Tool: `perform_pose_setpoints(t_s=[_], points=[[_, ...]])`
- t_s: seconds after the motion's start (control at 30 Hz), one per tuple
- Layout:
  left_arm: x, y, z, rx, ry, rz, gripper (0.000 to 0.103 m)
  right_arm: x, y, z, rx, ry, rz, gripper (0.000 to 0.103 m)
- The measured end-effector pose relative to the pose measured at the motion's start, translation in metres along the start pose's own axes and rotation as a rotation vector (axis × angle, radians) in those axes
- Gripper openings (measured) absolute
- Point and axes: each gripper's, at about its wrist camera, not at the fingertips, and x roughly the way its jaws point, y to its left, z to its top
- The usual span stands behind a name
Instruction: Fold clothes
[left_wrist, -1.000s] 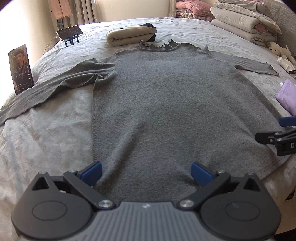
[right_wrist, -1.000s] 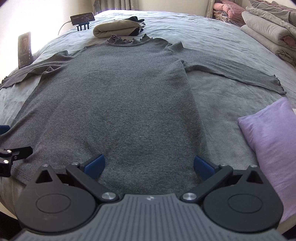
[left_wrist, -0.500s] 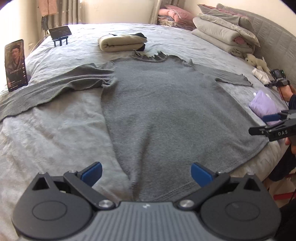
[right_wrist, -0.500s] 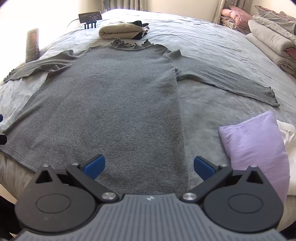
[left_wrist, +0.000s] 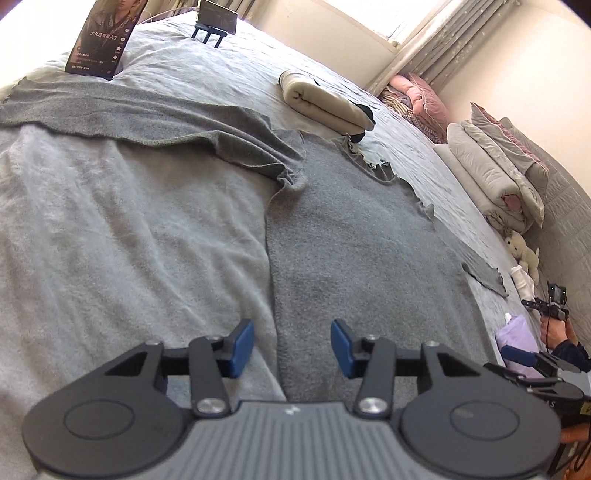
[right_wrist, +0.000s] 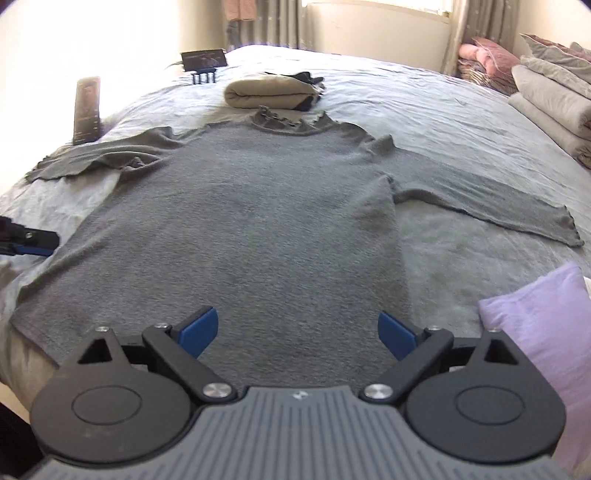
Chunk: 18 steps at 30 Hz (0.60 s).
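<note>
A grey long-sleeved sweater (left_wrist: 351, 258) (right_wrist: 258, 221) lies flat on the bed, front up, both sleeves spread out and its ruffled collar at the far end. My left gripper (left_wrist: 291, 347) hovers low over the sweater's left side edge near the hem. Its jaws are closing, and the edge runs between the blue pads without touching them. In the right wrist view its fingertips (right_wrist: 33, 240) poke in from the left. My right gripper (right_wrist: 297, 332) stands wide over the hem's right part, its jaws closing slightly and holding nothing.
A folded beige garment (right_wrist: 269, 92) lies beyond the collar. Two phones on stands (left_wrist: 99, 37) (left_wrist: 216, 18) sit at the bed's left. A lilac pillow (right_wrist: 546, 325) lies by the right gripper. Stacked bedding (left_wrist: 491, 177) and a plush toy (left_wrist: 522, 251) line the right side.
The left gripper has swung left to the sweater's side edge, rolled, and its jaws have narrowed a lot. The right gripper has lifted a little and narrowed slightly.
</note>
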Motion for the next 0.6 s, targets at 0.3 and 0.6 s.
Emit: perform_pose_setpoints(t_s=[0.3,0.6], points=[[0.014,0.019,0.005,-0.082,-0.008,-0.042,0.005,-0.007,0.100,-0.006,-0.277,-0.108,0.392,0.068],[0.011,0.017,0.001,-0.026,-0.057,-0.044,0.003,0.011,0.172,-0.023,-0.542,-0.126,0.496,0.037]])
